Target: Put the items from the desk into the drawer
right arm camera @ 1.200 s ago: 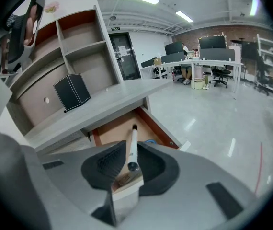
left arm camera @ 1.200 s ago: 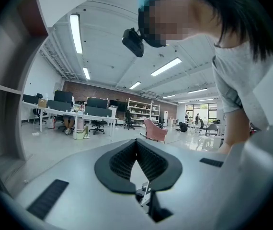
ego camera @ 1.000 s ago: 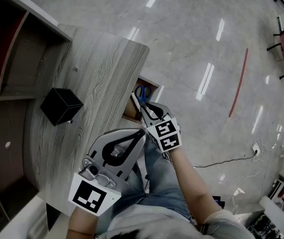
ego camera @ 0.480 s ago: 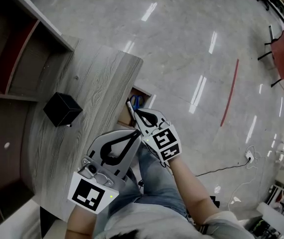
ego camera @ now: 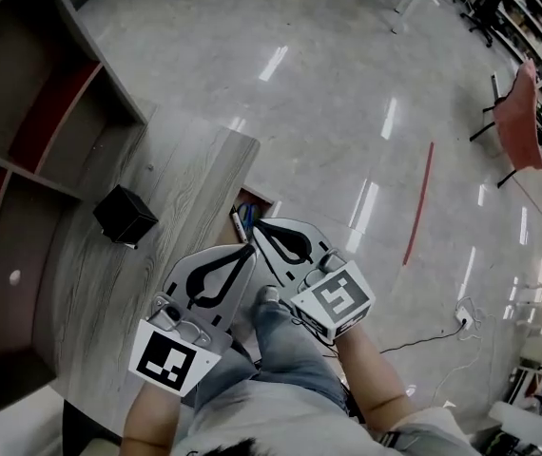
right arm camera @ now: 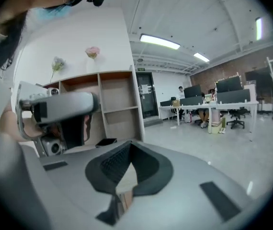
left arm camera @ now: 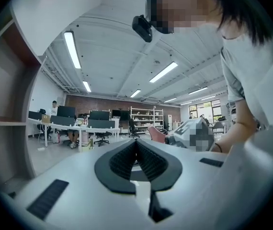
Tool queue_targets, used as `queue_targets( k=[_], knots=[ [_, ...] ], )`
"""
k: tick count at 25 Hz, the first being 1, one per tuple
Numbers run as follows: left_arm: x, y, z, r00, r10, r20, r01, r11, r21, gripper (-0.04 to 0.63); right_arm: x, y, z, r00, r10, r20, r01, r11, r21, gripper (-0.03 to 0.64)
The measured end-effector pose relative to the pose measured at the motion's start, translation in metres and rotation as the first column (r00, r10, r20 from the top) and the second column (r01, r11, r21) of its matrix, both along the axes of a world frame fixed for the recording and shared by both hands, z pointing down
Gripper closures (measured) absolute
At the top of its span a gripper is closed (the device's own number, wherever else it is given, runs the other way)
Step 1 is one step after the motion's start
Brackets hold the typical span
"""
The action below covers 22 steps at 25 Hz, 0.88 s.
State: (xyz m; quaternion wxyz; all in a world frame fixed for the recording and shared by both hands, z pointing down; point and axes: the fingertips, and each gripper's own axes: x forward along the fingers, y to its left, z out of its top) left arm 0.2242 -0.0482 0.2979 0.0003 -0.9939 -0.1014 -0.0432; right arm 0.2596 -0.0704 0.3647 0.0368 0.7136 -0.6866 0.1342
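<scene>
Head view shows the grey wooden desk with one black box standing on it, well apart from the open drawer at the desk's edge, where something blue already lies. The left gripper and right gripper hover near the drawer. Each gripper's own view shows its jaws pressed together on nothing. By my reading, the task is partly done and the box is yet to go in.
</scene>
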Motion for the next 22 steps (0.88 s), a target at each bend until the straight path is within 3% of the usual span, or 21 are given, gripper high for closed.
queue_targets(
  k=[9,22],
  knots=[
    [-0.021,0.018,-0.026,0.999,0.000,-0.032,0.001,1.000,0.025,0.586,-0.035,0.045,-0.086,0.997,0.001,-0.076,0.010,0.989,0.149,0.609],
    [-0.043,0.030,-0.036,0.999,-0.003,-0.035,0.003,1.000,0.016,0.588,-0.072,0.064,-0.111,0.994,-0.017,-0.108,0.039,0.979,0.201,0.611]
  ],
)
